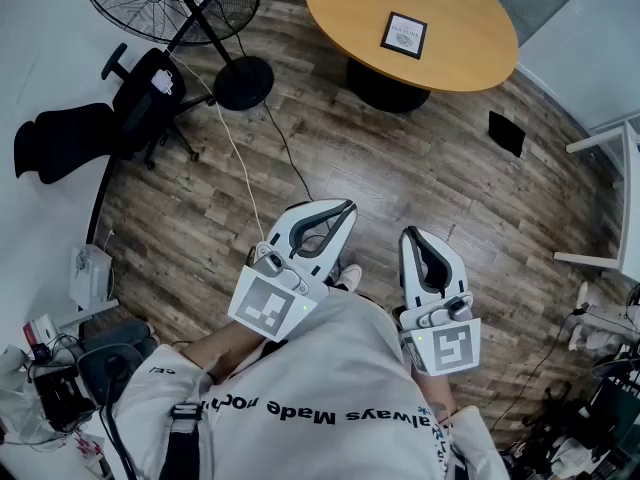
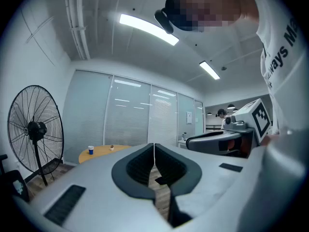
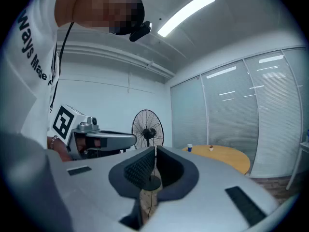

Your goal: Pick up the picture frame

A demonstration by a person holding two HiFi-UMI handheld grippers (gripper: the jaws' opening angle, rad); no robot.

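Closest, two grippers are held side by side before the person's white shirt [image 1: 330, 388]: the left gripper [image 1: 347, 209] and the right gripper [image 1: 411, 234], each with its fingers closed tip to tip on nothing. Beyond them is the wooden floor [image 1: 420, 168], with one black office chair [image 1: 135, 93] and one standing fan [image 1: 170, 3] off to the left. Farthest stands one round wooden counter [image 1: 340, 8]. One picture frame [image 1: 404, 35] lies flat on it, black-edged with a pale mat round a small dark print, well apart from both grippers.
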